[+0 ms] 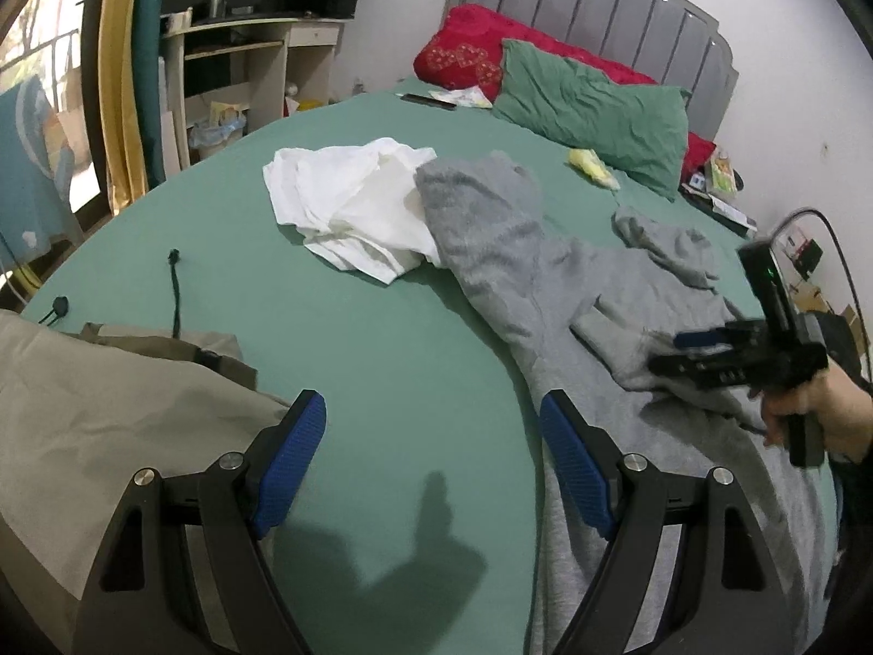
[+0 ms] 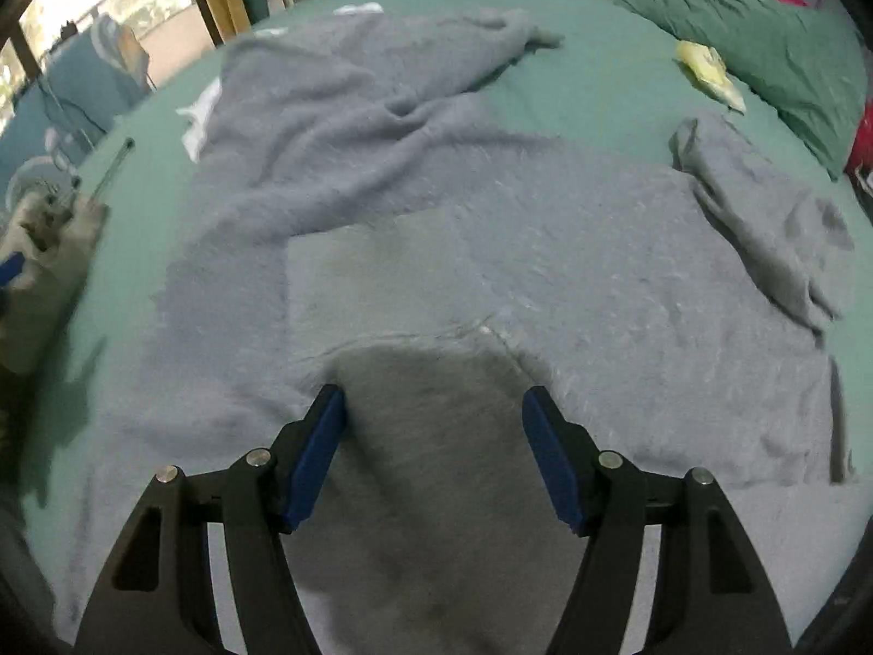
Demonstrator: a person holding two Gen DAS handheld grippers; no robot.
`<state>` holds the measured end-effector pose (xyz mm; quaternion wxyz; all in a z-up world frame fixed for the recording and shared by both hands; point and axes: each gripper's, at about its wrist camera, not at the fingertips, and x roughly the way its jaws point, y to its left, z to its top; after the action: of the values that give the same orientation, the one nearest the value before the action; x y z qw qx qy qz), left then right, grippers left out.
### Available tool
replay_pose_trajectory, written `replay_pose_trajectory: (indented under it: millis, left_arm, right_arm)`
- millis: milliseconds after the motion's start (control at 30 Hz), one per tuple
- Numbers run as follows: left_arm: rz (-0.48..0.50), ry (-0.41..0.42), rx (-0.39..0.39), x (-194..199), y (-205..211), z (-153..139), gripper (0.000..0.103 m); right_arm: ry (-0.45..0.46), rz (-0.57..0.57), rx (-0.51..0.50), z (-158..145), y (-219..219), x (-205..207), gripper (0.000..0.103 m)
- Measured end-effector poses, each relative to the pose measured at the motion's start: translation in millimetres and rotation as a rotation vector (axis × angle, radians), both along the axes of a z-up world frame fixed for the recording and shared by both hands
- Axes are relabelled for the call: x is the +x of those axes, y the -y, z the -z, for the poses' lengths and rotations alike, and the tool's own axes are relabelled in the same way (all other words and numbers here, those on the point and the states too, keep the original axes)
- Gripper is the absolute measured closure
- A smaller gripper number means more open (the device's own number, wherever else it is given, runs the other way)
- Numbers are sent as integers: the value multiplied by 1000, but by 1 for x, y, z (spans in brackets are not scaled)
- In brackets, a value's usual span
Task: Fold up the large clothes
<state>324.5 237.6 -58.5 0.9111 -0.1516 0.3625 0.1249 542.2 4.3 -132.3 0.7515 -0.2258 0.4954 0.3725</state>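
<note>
A large grey hoodie [image 2: 491, 229] lies spread on the green bed sheet [image 1: 382, 355]; it also shows in the left wrist view [image 1: 545, 284]. Its left sleeve reaches over a crumpled white garment [image 1: 349, 202]. My right gripper [image 2: 434, 436] is open, hovering low over the hoodie's body near its front pocket. It also shows in the left wrist view [image 1: 704, 355], held in a hand. My left gripper [image 1: 434, 436] is open and empty above bare sheet, left of the hoodie's edge.
A beige garment [image 1: 109, 426] lies at the bed's near left. A green pillow [image 1: 595, 109] and a red pillow [image 1: 469, 43] lie against the grey headboard [image 1: 600, 0]. A yellow packet [image 1: 592, 166] lies near the pillows. A desk [image 1: 245, 54] stands beyond the bed.
</note>
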Motion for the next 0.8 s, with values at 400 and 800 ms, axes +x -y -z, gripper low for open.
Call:
replay_pose_trajectory:
  millis: [400,800]
  left_arm:
    - [22,-74,-16,11,2,14,19]
    - [40,-85,-17,12,9,15,19]
  right_arm:
    - [-329,30,250,0,14,76,30]
    - [-15,-101,1,4,-33,28,87]
